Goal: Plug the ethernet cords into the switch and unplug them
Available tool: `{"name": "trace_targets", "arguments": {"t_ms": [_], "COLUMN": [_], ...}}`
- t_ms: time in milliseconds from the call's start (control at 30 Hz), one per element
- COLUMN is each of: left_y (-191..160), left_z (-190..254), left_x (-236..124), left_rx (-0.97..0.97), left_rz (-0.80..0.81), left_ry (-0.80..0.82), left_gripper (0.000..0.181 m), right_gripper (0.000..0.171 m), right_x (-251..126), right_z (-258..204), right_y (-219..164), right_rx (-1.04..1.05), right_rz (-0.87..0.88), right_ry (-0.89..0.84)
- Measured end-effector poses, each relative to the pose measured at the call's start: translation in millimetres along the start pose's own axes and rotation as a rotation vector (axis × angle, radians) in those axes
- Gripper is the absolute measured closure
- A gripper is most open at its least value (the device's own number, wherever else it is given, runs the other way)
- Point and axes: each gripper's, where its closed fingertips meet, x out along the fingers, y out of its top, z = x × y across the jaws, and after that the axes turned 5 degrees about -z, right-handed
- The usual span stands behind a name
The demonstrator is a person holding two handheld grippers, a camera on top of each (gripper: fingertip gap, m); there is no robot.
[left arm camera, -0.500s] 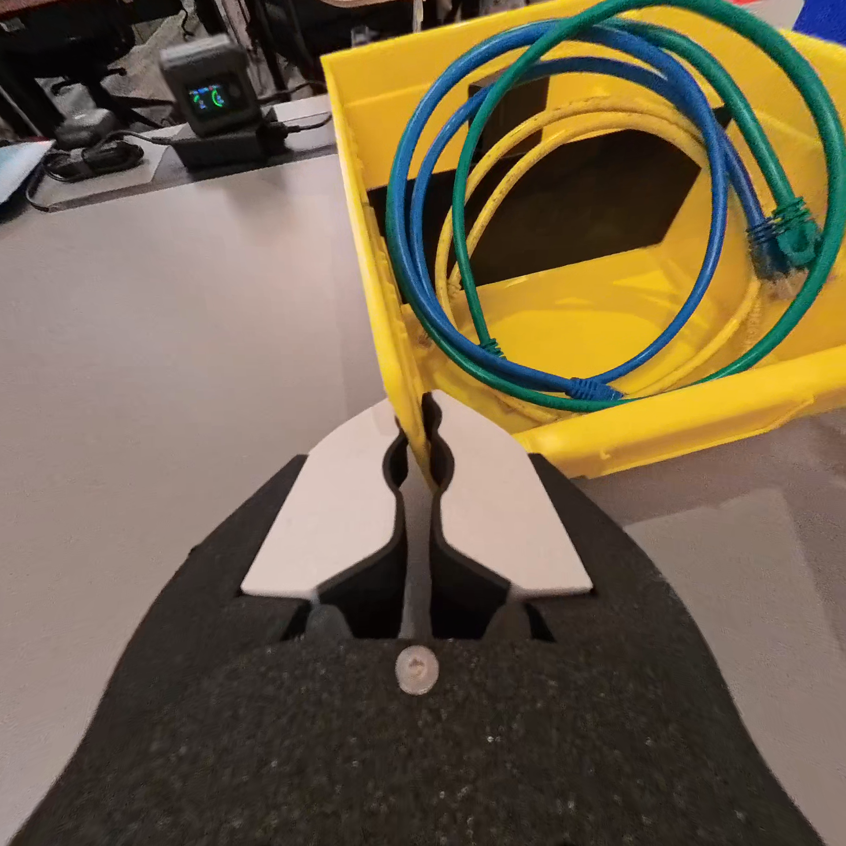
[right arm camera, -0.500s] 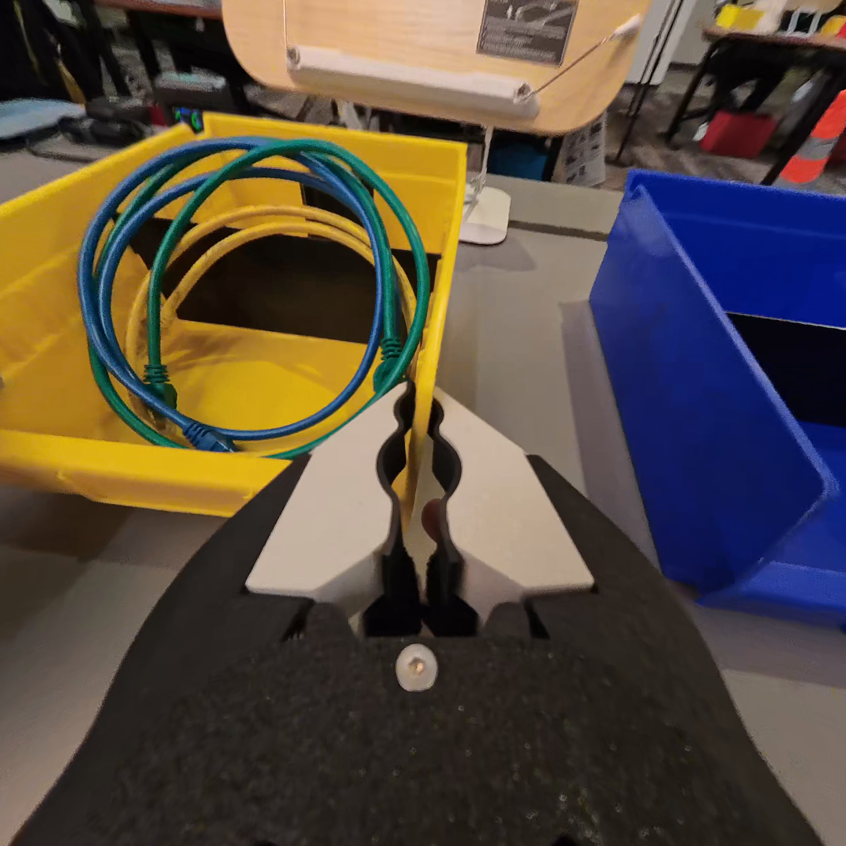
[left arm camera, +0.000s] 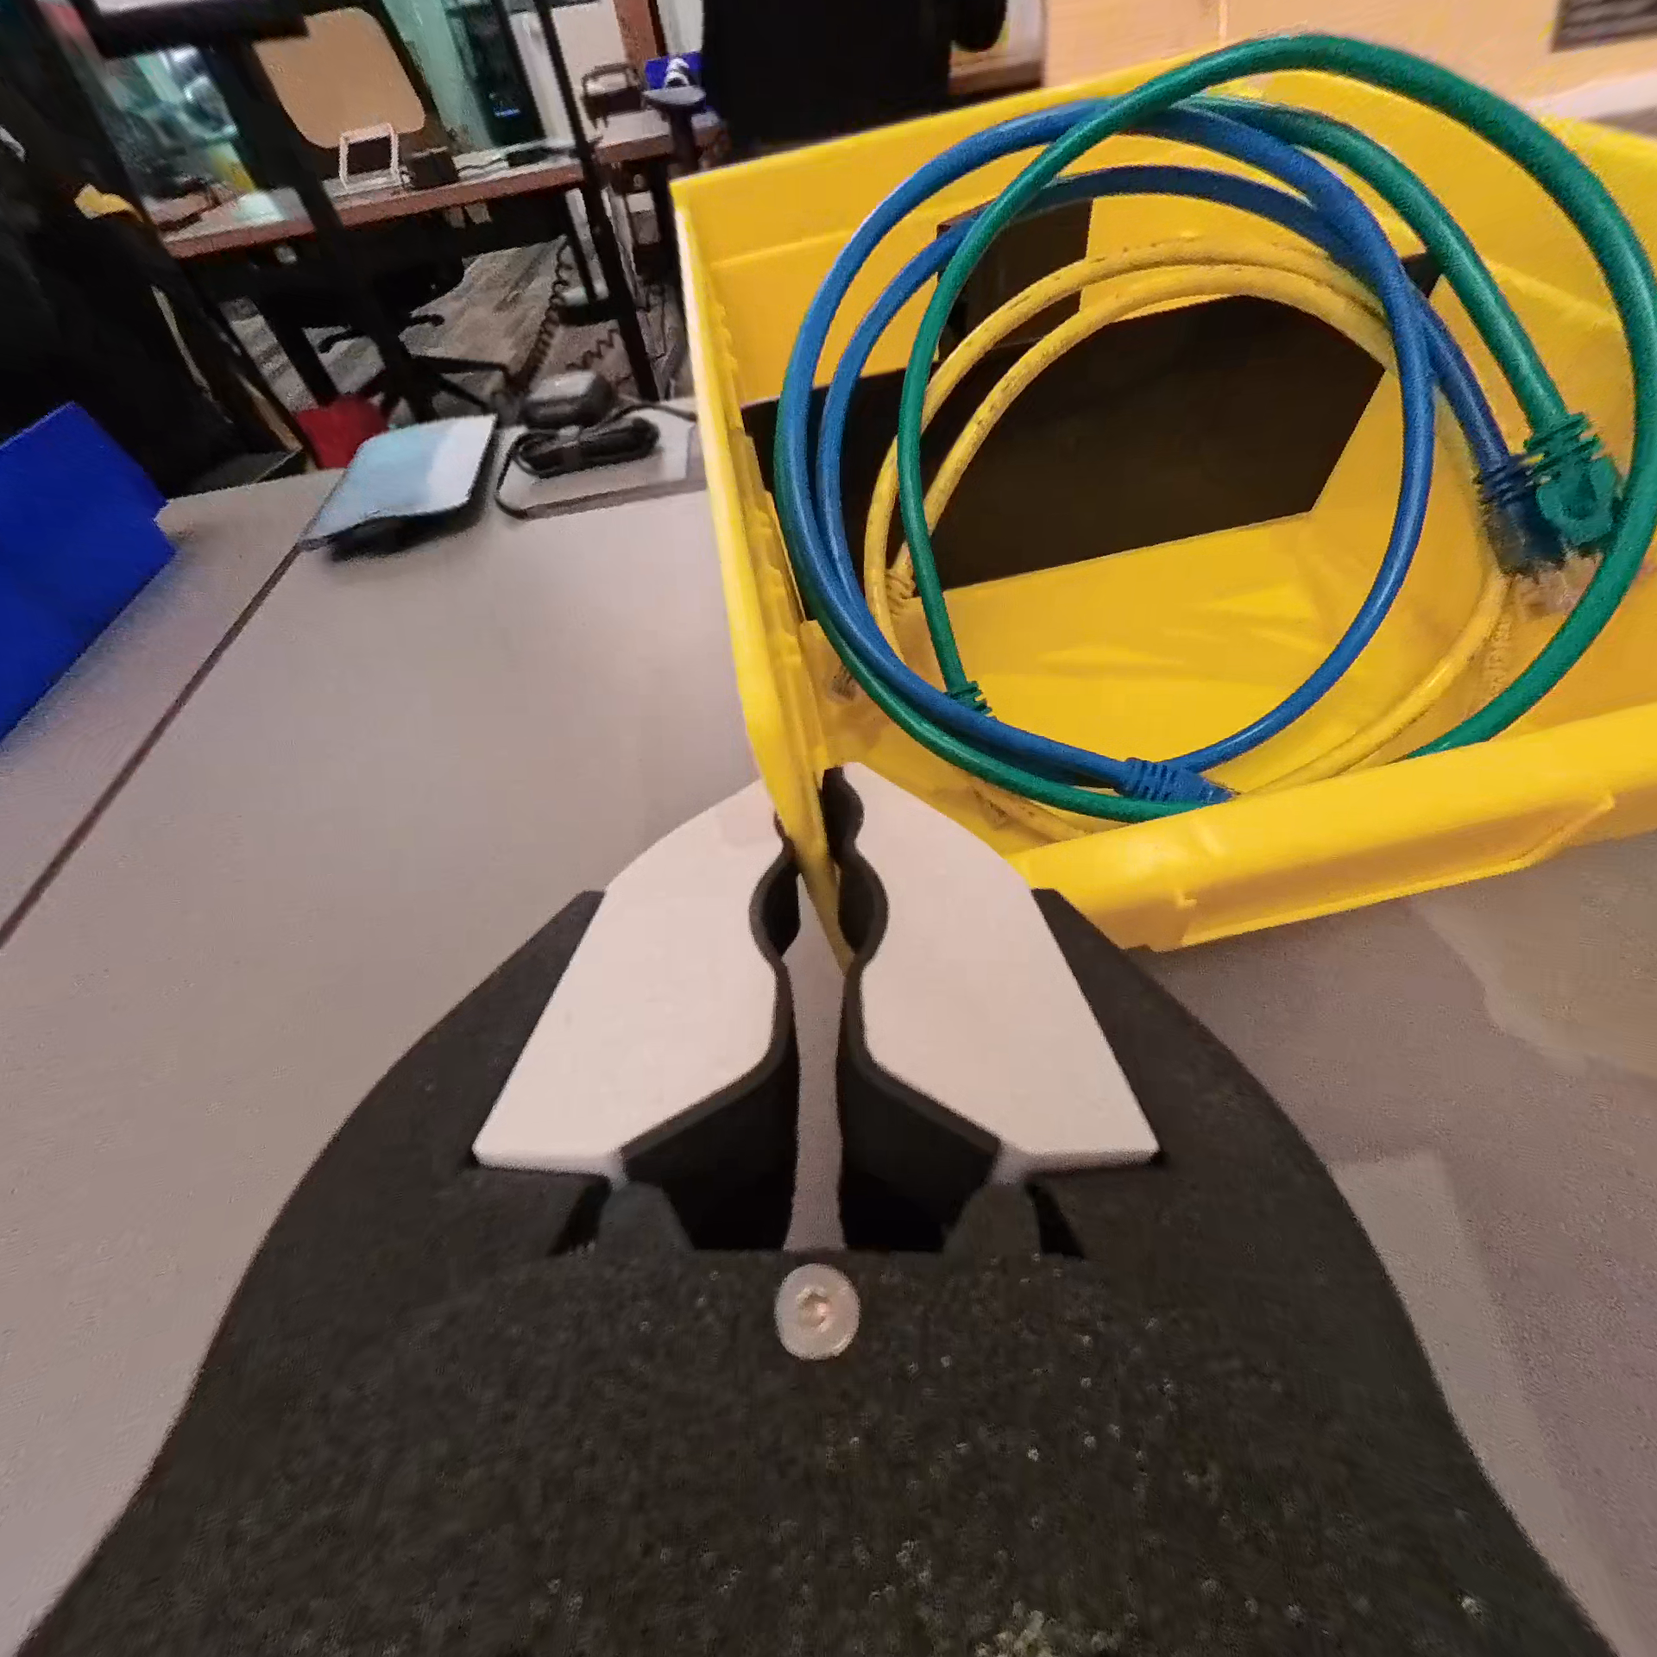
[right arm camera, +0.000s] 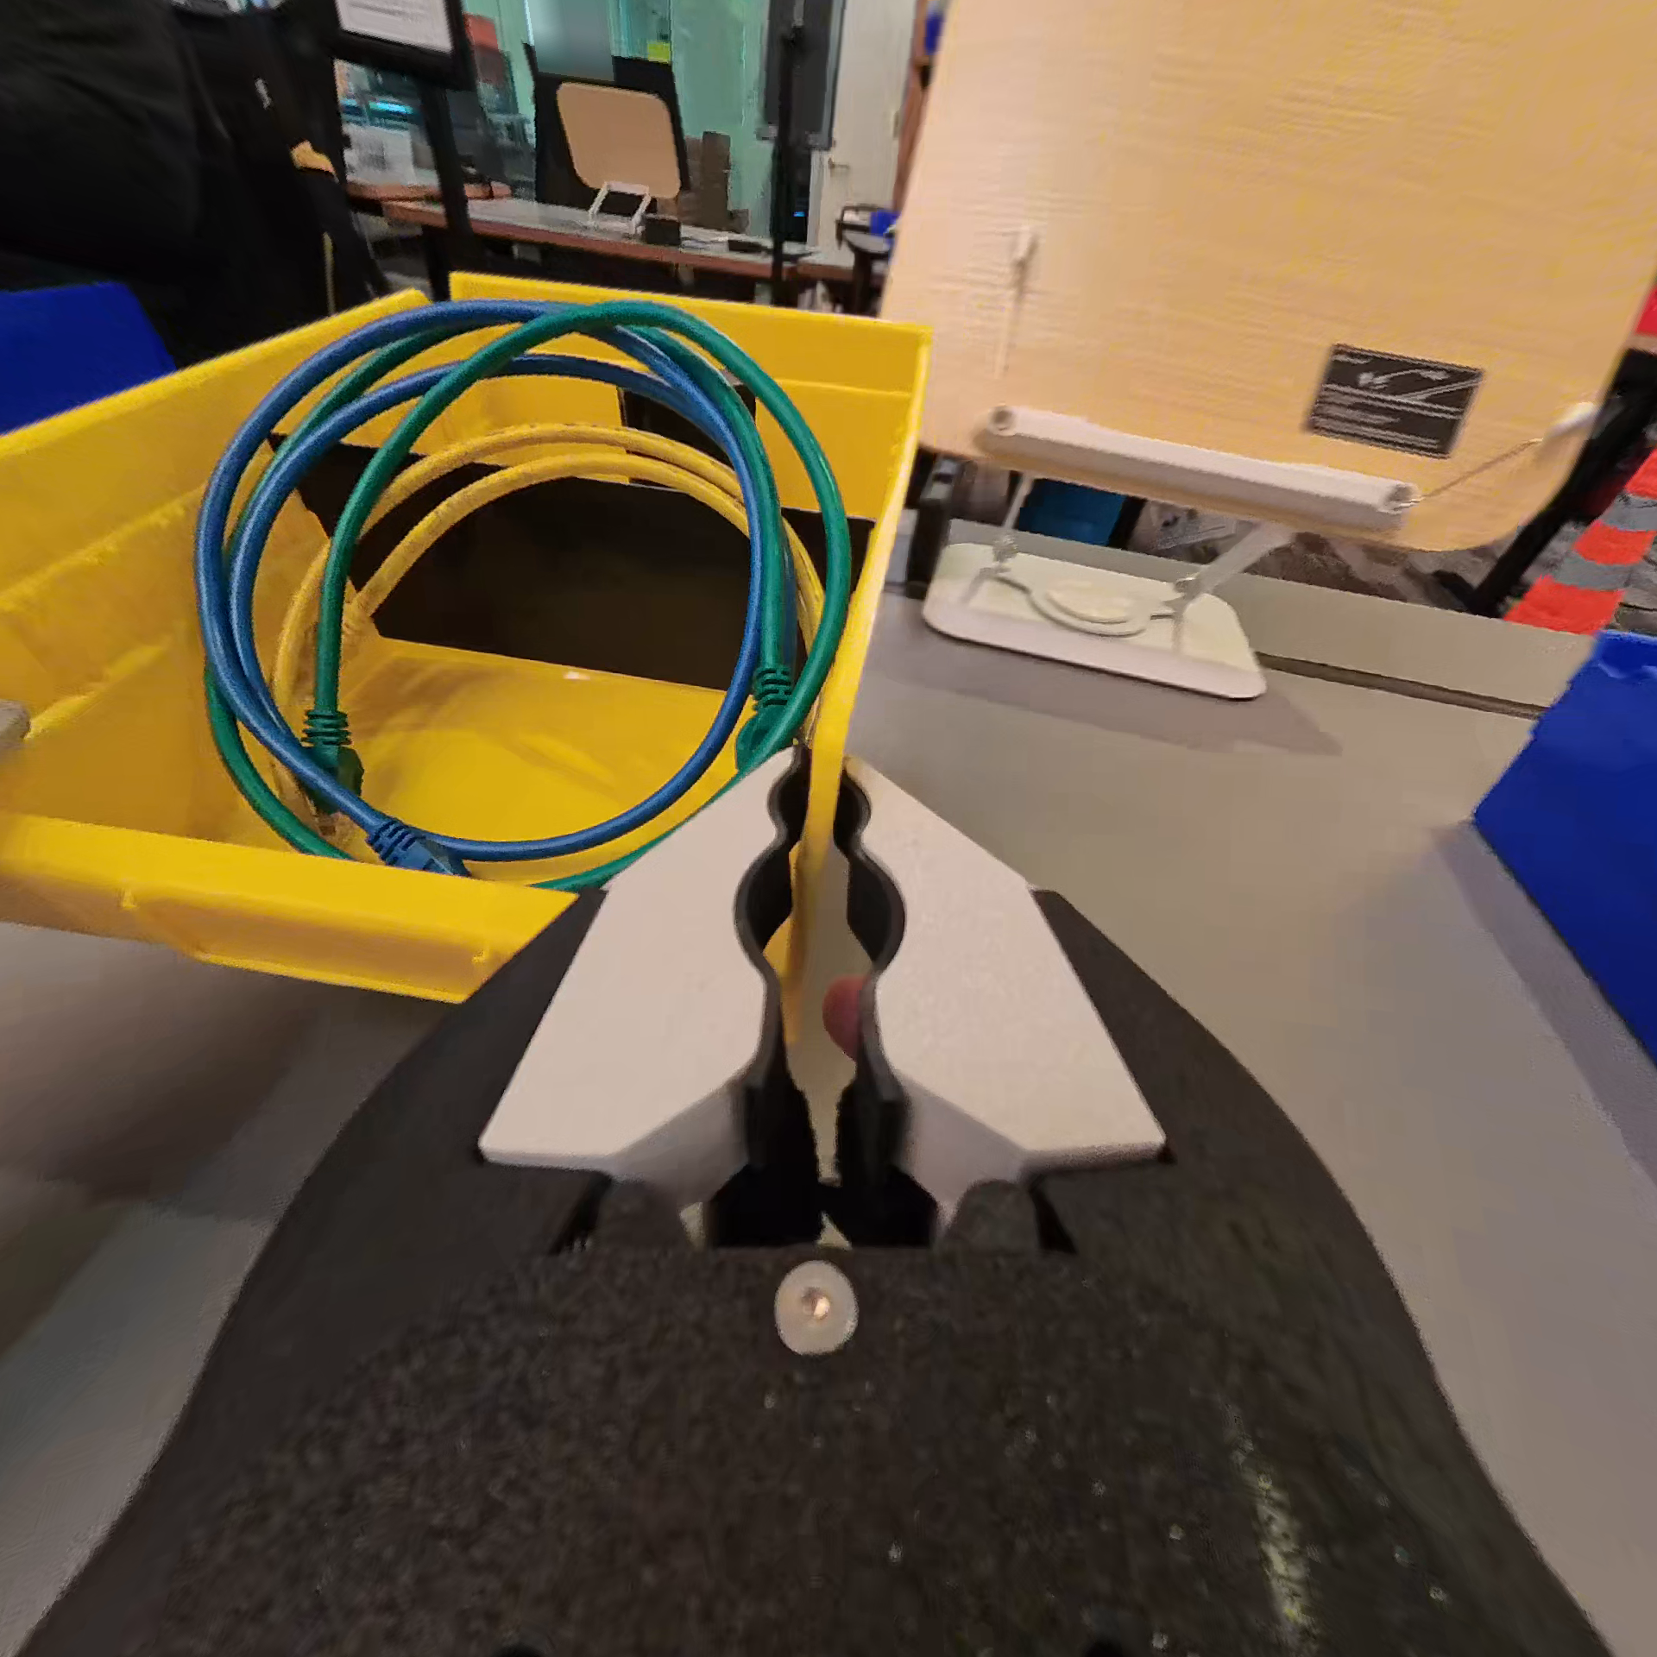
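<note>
The yellow bin point(left arm camera: 1300, 861) of coiled ethernet cords point(left arm camera: 1121, 574) is clamped by both grippers: left gripper point(left arm camera: 820, 807), right gripper point(right arm camera: 820, 780) on opposite side walls.

bin point(left arm camera: 1345, 834) yellow, black panel inside | cords: blue point(left arm camera: 1417, 466), green point(left arm camera: 915, 502), yellow point(left arm camera: 1058, 296) | gripper fingers point(left arm camera: 663, 977) light grey, body black speckled foam | table point(left arm camera: 430, 717) plain grey | second bin point(right arm camera: 1596, 807) blue | far-edge board point(right arm camera: 1255, 224) tan

grey tabletop point(left arm camera: 403, 717) under tool; dark-framed desks point(left arm camera: 377, 206) and glass partition point(right arm camera: 619, 54) far ahead; wooden panel point(right arm camera: 1255, 224) ahead-right.
</note>
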Motion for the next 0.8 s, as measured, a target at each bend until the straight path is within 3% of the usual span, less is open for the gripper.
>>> {"name": "trace_targets", "arguments": {"t_ms": [300,433,567,667,800], "left_y": [-45,-48,-48,-48,-50], "left_z": [-55,-59,-60,-61,-63], "left_x": [14,17,17,17,16], "left_rx": [0.004,-0.134,-0.118,-0.106,-0.077], "left_rz": [-0.143,-0.155,-0.147,-0.144,-0.151], "left_ry": [0.111,0.088,0.116,0.128,0.131], "left_gripper": [0.179,0.179,0.177,0.175,0.173], "right_gripper": [0.166,0.164,0.159,0.155,0.142], "right_x": [33,31,28,3,-69], "right_z": [-61,-68,-72,-77,-60], "right_y": [-42,-43,-46,-45,-27], "right_rx": [-0.02,-0.028,-0.023,-0.043,-0.039], "right_rz": [-0.179,-0.21,-0.314,-0.382,-0.323], "right_ry": [0.109,0.179,0.319,0.533,0.863]}}
